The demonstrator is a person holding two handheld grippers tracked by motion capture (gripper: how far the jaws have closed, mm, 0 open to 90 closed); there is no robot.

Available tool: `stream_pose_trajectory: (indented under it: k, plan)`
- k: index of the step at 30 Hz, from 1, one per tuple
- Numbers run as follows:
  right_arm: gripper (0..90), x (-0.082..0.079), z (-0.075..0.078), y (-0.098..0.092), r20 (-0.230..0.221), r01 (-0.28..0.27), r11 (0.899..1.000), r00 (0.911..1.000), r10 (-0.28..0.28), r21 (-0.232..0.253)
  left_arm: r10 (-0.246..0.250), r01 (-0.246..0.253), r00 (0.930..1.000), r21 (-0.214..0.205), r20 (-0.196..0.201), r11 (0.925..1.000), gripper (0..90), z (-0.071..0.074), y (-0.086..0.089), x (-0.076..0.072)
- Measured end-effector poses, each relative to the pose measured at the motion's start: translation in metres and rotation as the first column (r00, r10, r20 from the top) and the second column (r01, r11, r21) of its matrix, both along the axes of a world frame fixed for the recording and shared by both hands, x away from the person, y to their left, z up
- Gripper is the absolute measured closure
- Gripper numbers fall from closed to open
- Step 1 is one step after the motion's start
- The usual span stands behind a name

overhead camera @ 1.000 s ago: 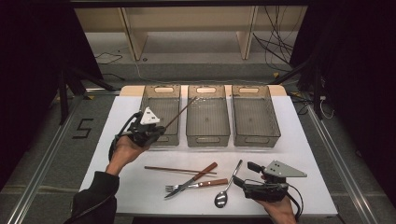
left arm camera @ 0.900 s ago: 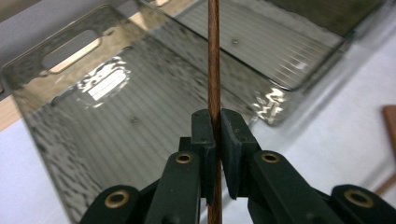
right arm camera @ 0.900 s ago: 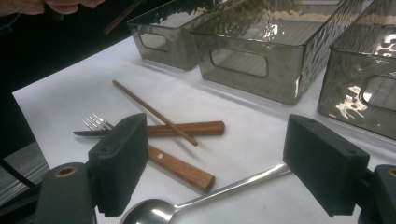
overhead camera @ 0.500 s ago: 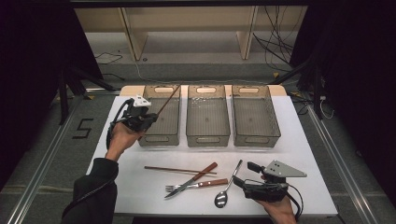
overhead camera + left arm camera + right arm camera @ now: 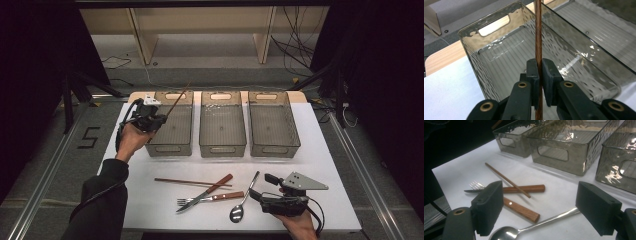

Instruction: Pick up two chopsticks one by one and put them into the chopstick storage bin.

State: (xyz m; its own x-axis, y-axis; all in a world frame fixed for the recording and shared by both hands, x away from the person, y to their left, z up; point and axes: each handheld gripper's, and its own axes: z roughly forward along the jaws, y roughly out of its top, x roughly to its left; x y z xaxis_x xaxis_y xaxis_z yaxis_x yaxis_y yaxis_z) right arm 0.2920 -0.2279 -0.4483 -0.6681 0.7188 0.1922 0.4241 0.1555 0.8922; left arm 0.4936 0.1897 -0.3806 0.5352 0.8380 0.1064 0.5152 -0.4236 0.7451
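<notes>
A single wooden chopstick (image 5: 538, 37) is clamped between the narrow jaws of the left gripper (image 5: 150, 119), its shaft running up past the fingertips and its far end raised over the leftmost bin (image 5: 172, 145). Seen along the jaws in the left gripper view, the bin's ribbed floor lies directly ahead of and below the pads (image 5: 533, 72), with the slotted handle wall beyond them. The step in hand is judged to be the carrying of this chopstick to the leftmost bin, with the release not yet made.

The next move is judged to call for the tip to be lowered inside the bin walls and the shaft to be brought roughly in line with the bin's long side before the jaws are parted; otherwise the stick could be left propped on the rim.

The right gripper (image 5: 544, 207) is held with its jaws wide and nothing between the pads. Just ahead of them a spoon (image 5: 534, 225) lies on the white table (image 5: 456, 176), its handle passing under the gap; farther ahead are a second chopstick (image 5: 507, 180), a fork (image 5: 524, 212) and a wooden-handled knife (image 5: 522, 188), the chopstick crossing over the knife.
</notes>
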Motion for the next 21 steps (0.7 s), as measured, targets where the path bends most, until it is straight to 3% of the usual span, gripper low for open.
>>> stream_pose_trajectory:
  k: [8,15,21]
  plan:
    - [23.0,0.0,0.0,0.0,-0.001,-0.001,1.0,1.0,0.001,0.001,0.015,-0.014,0.9999,0.009,-0.006,0.9999,83.8,-0.001,-0.001,0.012]
    - [23.0,0.0,0.0,0.0,-0.003,-0.003,1.0,1.0,0.003,0.002,0.036,-0.036,0.9992,-0.005,-0.018,0.9994,83.8,-0.009,0.001,0.017]
    - [23.0,0.0,0.0,0.0,-0.004,-0.004,1.0,1.0,0.004,0.003,0.043,-0.043,0.9985,0.009,-0.034,0.999,83.7,-0.018,0.0,0.02]
